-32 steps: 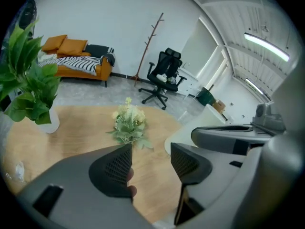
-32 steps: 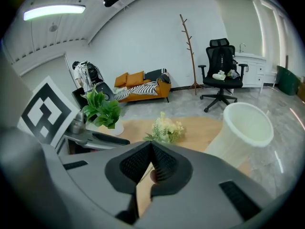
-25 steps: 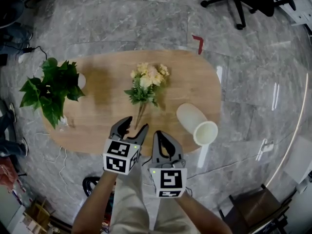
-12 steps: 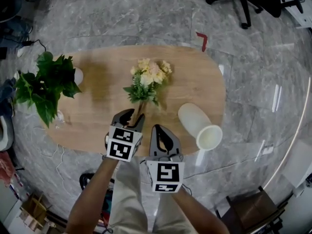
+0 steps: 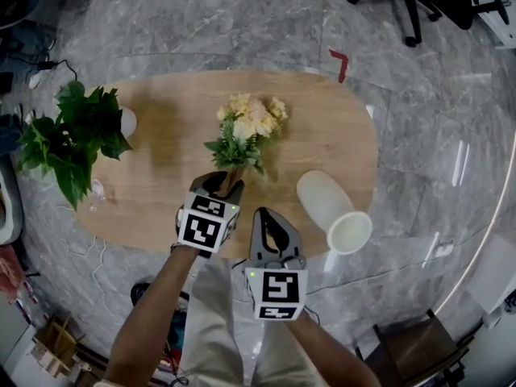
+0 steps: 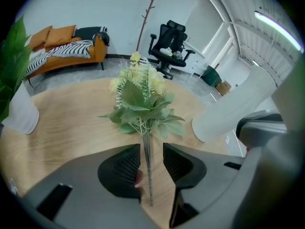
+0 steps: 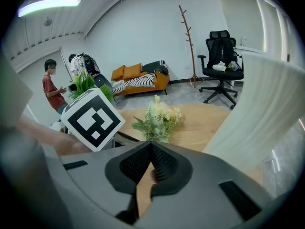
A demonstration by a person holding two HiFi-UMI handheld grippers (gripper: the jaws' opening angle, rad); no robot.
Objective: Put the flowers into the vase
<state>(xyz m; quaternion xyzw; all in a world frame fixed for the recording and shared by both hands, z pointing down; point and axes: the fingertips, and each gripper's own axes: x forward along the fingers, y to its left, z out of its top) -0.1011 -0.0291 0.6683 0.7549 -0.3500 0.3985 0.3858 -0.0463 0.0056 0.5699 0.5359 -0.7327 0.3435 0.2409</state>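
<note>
Near the front edge of the tabletop, our left gripper sits low over the stems of the flowers. Its jaws are apart, one on each side of the stems, and they do not look like they are squeezing yet. The flowers lie in the middle of the tabletop, with heads toward the far edge and stem ends toward us.

We think the bunch is very light. The stems look thin and a bit bendy, so they could slip or twist. The bare part under the leaves looks like the best place to hold, because the soft heads would squash.

Our right gripper hangs just beside, jaws together, with nothing in them. The vase stands by the front edge, right of the flowers.
</note>
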